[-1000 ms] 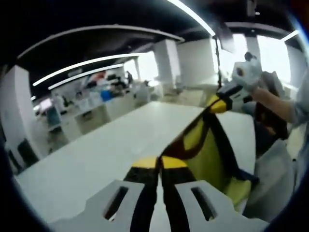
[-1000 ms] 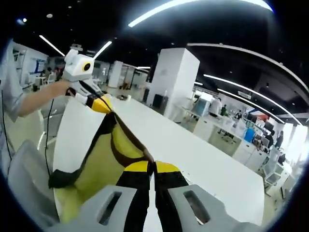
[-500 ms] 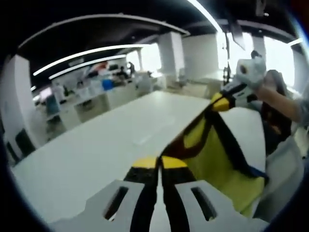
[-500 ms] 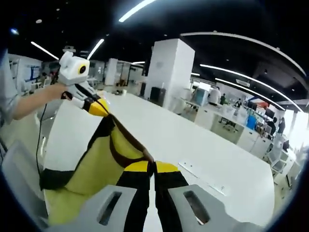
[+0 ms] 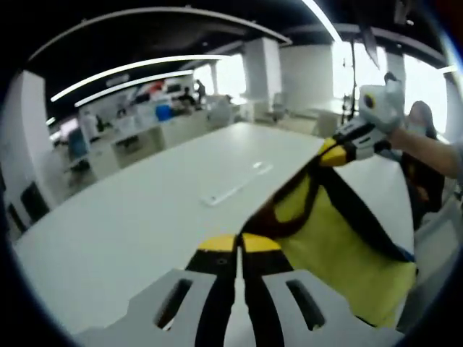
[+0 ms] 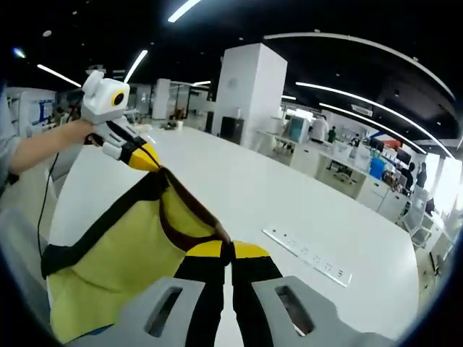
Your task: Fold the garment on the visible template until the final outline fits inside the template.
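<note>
Both hand-held grippers, left [image 5: 239, 243] and right [image 6: 230, 249], pinch my yellow, dark-trimmed fabric garment [image 6: 119, 253] aloft over the white surface [image 5: 137, 224], seemingly pre-fold; next, lowering it flat onto the template.

Long white table [image 5: 123, 217], flat narrow strip [image 6: 307, 253] lying on its top, no other clutter

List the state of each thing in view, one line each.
Yellow fabric garment with dark brown trim: lifted off the table, stretched between both tools, hanging below.
Left tool: shut on the garment's trimmed edge.
Right tool: shut on the garment's trimmed edge.
Long white table: garment not lying on it.
</note>
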